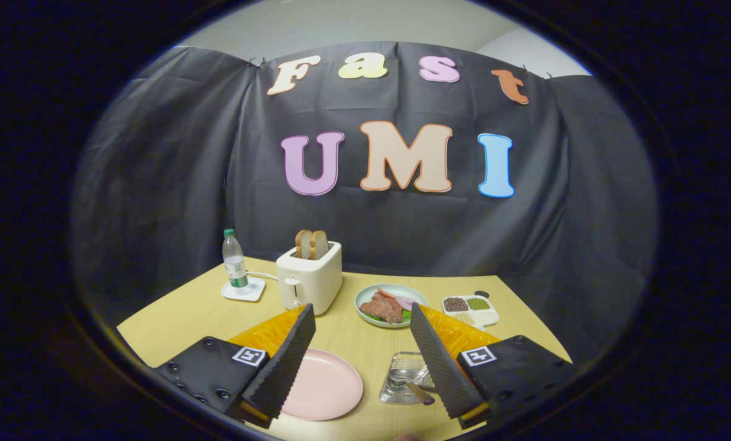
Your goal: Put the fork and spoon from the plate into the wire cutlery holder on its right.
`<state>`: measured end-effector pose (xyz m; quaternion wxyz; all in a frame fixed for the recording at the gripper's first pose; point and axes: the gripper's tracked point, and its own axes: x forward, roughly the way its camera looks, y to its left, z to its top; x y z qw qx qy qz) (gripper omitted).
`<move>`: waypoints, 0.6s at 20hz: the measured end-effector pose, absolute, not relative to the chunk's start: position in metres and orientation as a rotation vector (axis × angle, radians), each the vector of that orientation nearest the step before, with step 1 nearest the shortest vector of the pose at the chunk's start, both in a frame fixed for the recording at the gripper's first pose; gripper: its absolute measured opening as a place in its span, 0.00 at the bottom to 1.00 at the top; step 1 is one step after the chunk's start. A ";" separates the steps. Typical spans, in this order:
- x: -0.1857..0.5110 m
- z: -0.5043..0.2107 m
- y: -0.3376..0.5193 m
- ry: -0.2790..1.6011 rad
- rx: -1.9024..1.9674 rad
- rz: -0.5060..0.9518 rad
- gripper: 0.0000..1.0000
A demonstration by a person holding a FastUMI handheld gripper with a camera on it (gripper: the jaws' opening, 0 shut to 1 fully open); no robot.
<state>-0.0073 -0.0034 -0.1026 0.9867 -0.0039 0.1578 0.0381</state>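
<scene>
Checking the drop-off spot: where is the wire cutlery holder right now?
In the gripper view, the wire cutlery holder sits right of the pink plate, against the open gripper's right finger.

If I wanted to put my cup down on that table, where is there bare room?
Bare wood lies left of the pink plate, in front of the water bottle. Another patch sits between the toaster, pink plate and food plate. It is crowded around the wire cutlery holder, beside one finger of the open gripper, and near the divided dish.

Your gripper [363,331] fingers spread wide, holding nothing. Pink plate [323,386] bare between them. Wire cutlery holder [405,378] beside right finger, brown-handled utensil [420,393] inside.
</scene>
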 end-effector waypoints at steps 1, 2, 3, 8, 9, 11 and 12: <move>-0.007 -0.097 -0.005 0.290 -0.006 0.068 0.99; -0.005 -0.092 -0.008 0.267 -0.010 0.063 0.99; -0.004 -0.087 -0.009 0.245 -0.012 0.059 0.99; -0.001 -0.075 -0.015 0.200 -0.002 0.050 0.99; 0.000 -0.073 -0.016 0.200 0.003 0.048 0.99; 0.000 -0.072 -0.019 0.197 0.011 0.041 0.99; 0.001 -0.071 -0.020 0.197 0.011 0.039 0.99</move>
